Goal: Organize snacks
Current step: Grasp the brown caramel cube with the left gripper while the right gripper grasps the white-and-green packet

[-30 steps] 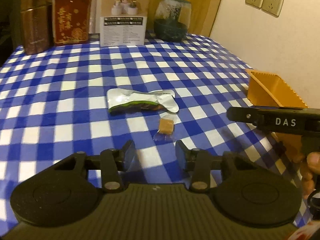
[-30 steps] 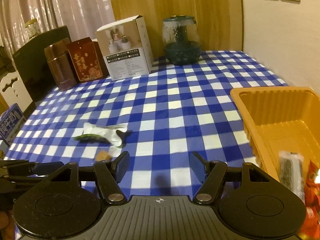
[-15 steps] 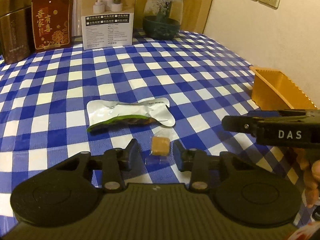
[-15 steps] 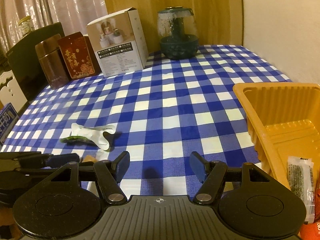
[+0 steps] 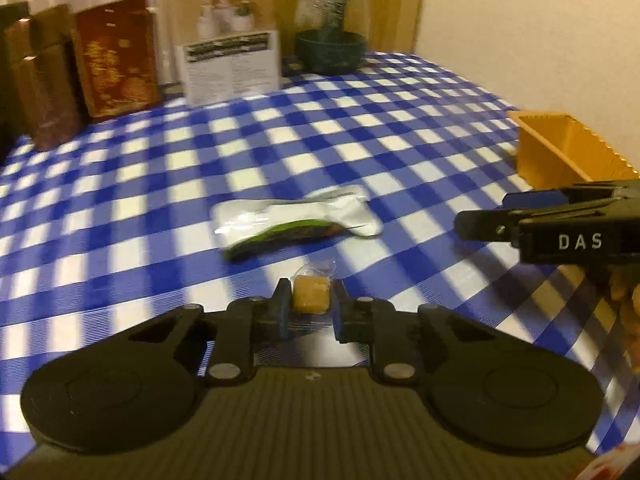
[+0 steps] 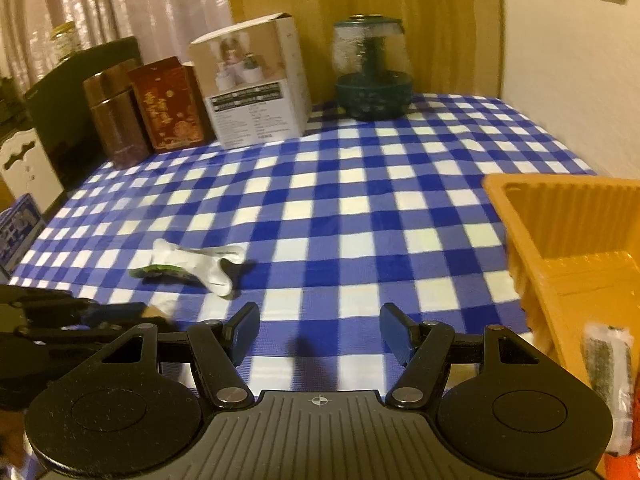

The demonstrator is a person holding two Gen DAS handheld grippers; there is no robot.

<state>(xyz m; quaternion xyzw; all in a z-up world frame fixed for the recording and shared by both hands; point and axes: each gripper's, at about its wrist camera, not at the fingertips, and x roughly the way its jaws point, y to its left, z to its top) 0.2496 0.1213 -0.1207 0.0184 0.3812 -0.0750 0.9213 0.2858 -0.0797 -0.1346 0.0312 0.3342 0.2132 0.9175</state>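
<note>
My left gripper [image 5: 311, 305] is shut on a small brown candy in a clear wrapper [image 5: 311, 294], just above the blue-checked tablecloth. A white and green snack packet [image 5: 296, 219] lies flat beyond it and also shows in the right wrist view [image 6: 192, 266]. My right gripper [image 6: 319, 333] is open and empty above the cloth; its side shows in the left wrist view [image 5: 560, 232]. The orange tray [image 6: 568, 232] stands to its right, with a dark wrapped snack [image 6: 610, 364] inside. The tray also shows in the left wrist view [image 5: 560, 152].
At the table's far edge stand a brown tin [image 6: 114, 120], a red box [image 6: 168, 104], a white carton [image 6: 252, 84] and a dark green glass jar [image 6: 372, 72]. A wall runs along the right side. A blue packet [image 6: 18, 232] sits at the left edge.
My left gripper has moved forward onto the brown candy and closed on it. The right gripper has stayed open and shifted slightly.
</note>
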